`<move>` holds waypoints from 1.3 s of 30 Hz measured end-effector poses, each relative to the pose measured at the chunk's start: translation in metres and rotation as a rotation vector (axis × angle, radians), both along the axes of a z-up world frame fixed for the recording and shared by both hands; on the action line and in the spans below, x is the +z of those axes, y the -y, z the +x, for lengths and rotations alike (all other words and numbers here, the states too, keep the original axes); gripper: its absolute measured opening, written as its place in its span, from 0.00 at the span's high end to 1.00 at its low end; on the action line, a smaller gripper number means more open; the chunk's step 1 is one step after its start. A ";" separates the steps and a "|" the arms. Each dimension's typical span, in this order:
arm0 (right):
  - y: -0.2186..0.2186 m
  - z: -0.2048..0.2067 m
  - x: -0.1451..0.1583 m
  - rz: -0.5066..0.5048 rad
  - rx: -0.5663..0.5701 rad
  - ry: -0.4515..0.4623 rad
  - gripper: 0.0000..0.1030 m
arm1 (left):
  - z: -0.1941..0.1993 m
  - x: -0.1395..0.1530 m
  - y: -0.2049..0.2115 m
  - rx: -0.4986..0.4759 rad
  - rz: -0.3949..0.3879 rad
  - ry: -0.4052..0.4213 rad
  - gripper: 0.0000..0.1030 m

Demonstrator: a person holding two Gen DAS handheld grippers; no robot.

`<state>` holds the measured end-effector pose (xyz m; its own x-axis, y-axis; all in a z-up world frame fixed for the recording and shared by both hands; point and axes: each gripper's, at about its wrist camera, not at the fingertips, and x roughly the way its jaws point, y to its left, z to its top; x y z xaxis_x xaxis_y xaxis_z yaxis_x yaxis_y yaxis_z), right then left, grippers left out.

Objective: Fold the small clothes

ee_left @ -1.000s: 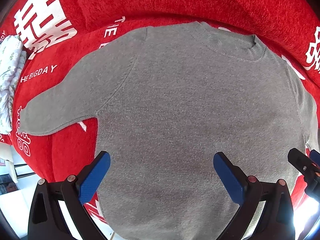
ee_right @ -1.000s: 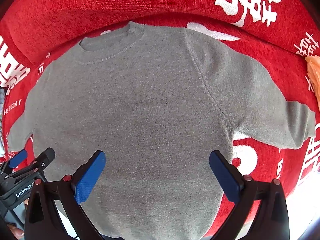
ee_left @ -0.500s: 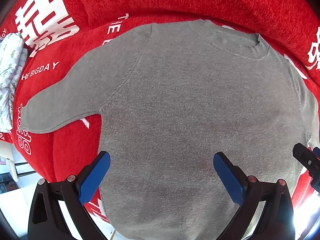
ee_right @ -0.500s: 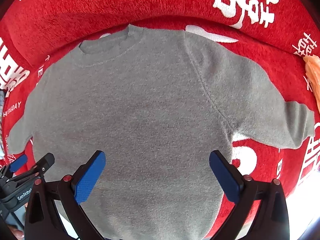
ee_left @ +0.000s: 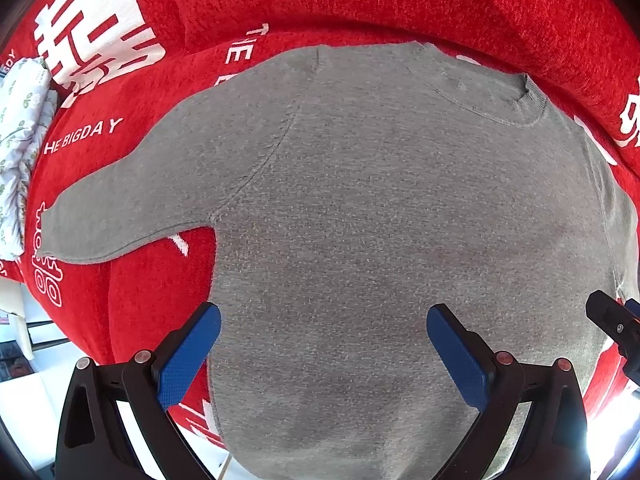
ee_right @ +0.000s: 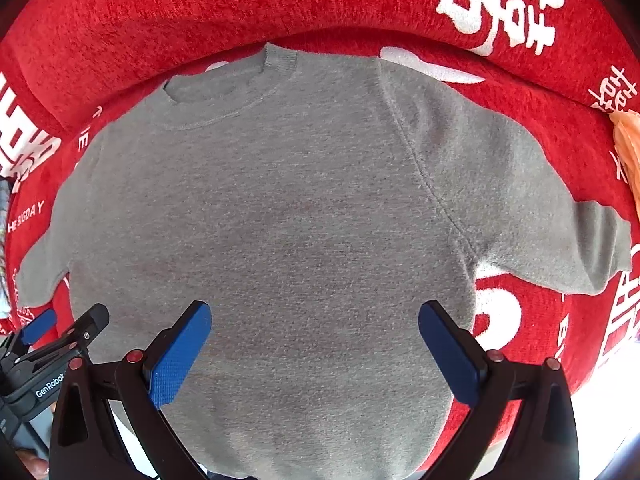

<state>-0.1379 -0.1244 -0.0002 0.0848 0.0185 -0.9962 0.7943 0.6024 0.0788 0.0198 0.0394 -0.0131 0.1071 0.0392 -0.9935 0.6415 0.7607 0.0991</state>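
Garment: a grey sweater lies flat, front up, on a red cover printed with white lettering; the neckline points away from the onlooker's side, toward the raised red back cushion.
Sleeves: both spread outward; left sleeve and right sleeve rest on the red fabric, neither turned in.
Progress: judged as the very start. The sweater is laid out and smoothed, no fold shows anywhere, so every fold remains (sleeves in, then the body doubled, most likely).
Left tongs: spread wide, empty, poised above the lower left part of the body, with its outer blue pad near the side seam; whether a pad touches the cloth I cannot tell.
Right tongs: likewise spread wide and carrying nothing, above the lower right part of the body, well inside the hem.
Nearby items: a white patterned cloth at the far left edge and an orange cloth at the far right, both apart from the sweater.
Risk: soft knit may bunch if pinched in one layer only.
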 end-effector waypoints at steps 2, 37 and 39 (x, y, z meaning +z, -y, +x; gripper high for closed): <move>-0.002 0.002 0.000 0.000 0.006 -0.001 0.00 | 0.000 0.000 0.000 0.001 -0.001 -0.001 0.00; -0.022 0.022 0.003 -0.015 0.039 -0.003 0.00 | 0.020 -0.003 -0.020 0.016 -0.029 -0.024 0.00; -0.022 0.023 0.003 -0.016 0.043 -0.002 0.00 | 0.023 -0.004 -0.022 0.018 -0.031 -0.025 0.00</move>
